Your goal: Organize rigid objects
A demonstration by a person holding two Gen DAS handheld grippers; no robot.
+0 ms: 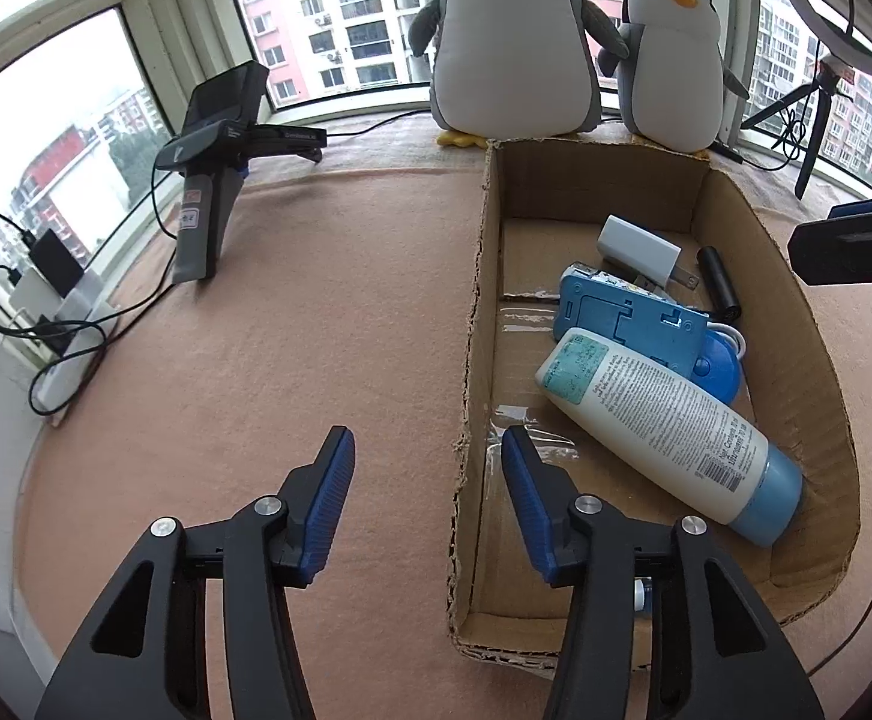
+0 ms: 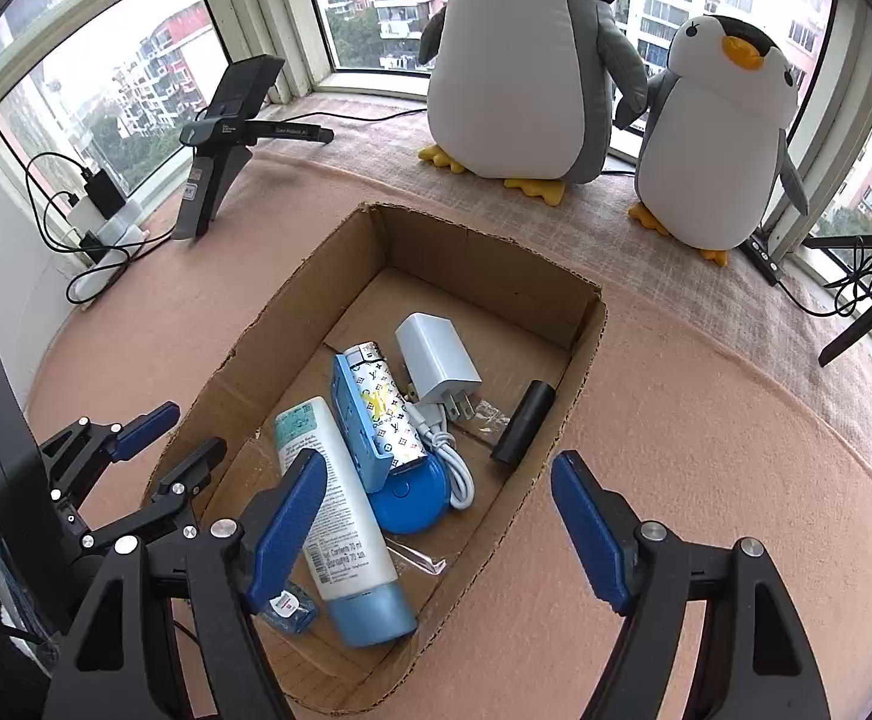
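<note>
With both my left gripper (image 1: 426, 501) and right gripper (image 2: 439, 531) spread and empty above the brown cardboard box (image 2: 490, 258), the white lotion tube with its blue cap (image 2: 342, 516) lies inside, and I might snag the box's torn wall.

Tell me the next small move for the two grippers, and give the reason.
Probably lift both clear of the cardboard box. The left gripper and right gripper stand open and empty, and the lotion tube, white charger and black cylinder already lie inside.
</note>
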